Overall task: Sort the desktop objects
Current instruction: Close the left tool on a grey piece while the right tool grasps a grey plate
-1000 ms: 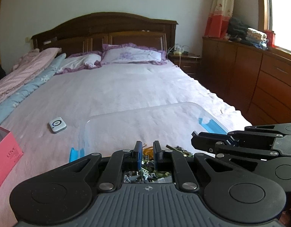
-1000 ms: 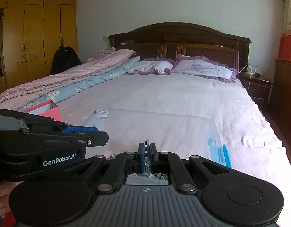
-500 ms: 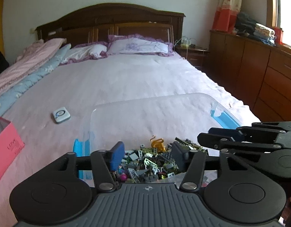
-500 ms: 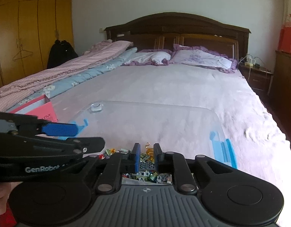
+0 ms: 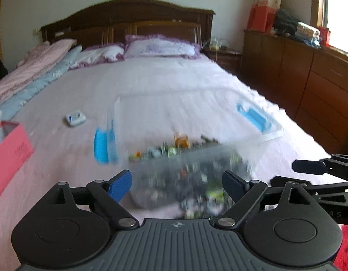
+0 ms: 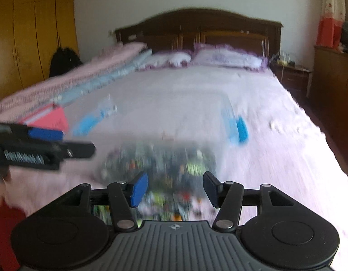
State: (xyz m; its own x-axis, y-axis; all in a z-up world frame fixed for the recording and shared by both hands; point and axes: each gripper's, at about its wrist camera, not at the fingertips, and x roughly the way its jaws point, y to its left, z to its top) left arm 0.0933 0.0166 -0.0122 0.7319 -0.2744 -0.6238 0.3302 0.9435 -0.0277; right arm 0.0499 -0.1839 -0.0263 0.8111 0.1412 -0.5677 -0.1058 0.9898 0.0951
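A clear plastic storage box (image 5: 248,103) with blue latches (image 5: 103,145) lies on the bed, blurred by motion. A heap of small mixed toy bricks (image 5: 185,171) fills its near end; it also shows in the right wrist view (image 6: 164,167). My left gripper (image 5: 176,183) is open and empty, just in front of the box's near edge. My right gripper (image 6: 175,188) is open and empty at the same near edge, to the right of the left one. The box also shows in the right wrist view (image 6: 230,110).
A pink open carton (image 5: 10,142) stands at the bed's left edge. A small white device (image 5: 75,117) lies on the sheet left of the box. Folded quilts (image 6: 94,72) line the bed's left side. Wooden drawers (image 5: 309,72) stand to the right.
Both grippers were shut on the box's near rim and have opened wide. Both views have dropped and pulled back, and the box now rests lower on the bed.
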